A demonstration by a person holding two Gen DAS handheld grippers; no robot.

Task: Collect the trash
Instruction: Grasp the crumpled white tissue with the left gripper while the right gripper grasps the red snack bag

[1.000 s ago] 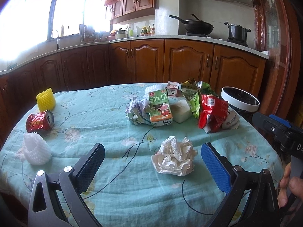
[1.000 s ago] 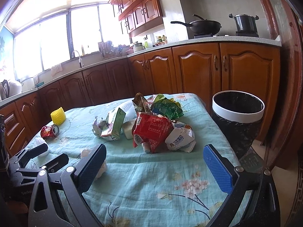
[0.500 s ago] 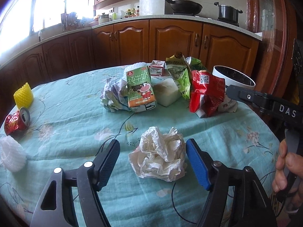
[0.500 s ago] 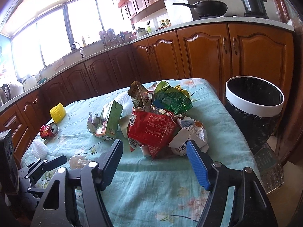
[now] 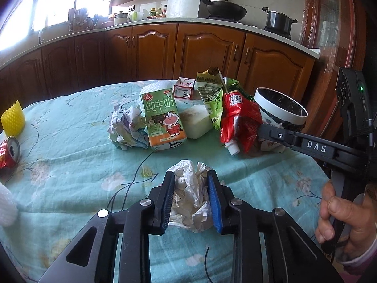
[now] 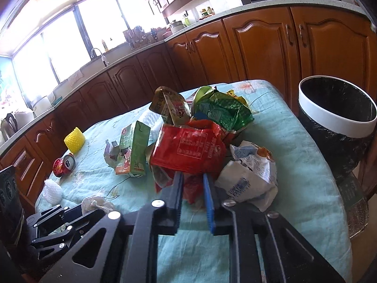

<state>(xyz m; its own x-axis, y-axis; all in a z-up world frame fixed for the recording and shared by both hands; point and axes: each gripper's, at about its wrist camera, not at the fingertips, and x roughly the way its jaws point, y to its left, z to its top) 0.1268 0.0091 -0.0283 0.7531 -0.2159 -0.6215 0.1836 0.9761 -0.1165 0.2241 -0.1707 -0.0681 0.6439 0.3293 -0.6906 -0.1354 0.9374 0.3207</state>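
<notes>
on the cloth-covered worktop [image 5: 70,141], at the far left, a white foam net [image 5: 6,210], a crushed red can [image 5: 9,152] and a yellow foam net [image 5: 13,118] are seen, well apart from the main heap

near the middle front, a crumpled white paper [image 5: 190,188] is pinched between the pads of the left gripper [image 5: 191,200]; its jaws are closing, nearly together, with the paper bulging out before and behind them while it lies on the cloth

behind it a crumpled printed paper [image 5: 127,129] is set against a green milk carton [image 5: 162,120], with a white block [image 5: 198,122] just to the carton's right and a small red-and-white carton [image 5: 185,90] further back

to the right, a green bag [image 5: 212,99] and a red bag [image 6: 188,151] are piled together; the lower edge of the red bag is clamped between the narrow jaws of the right gripper [image 6: 193,188], which are drawn almost fully together on it

a white crumpled wrapper [image 6: 249,176] lies touching the red bag's right side

beyond the worktop's right edge a black bin [image 6: 339,122] with a white rim is stood, open-topped

a hand [image 5: 341,217] is seen on the right gripper's handle at the lower right of the left view
</notes>
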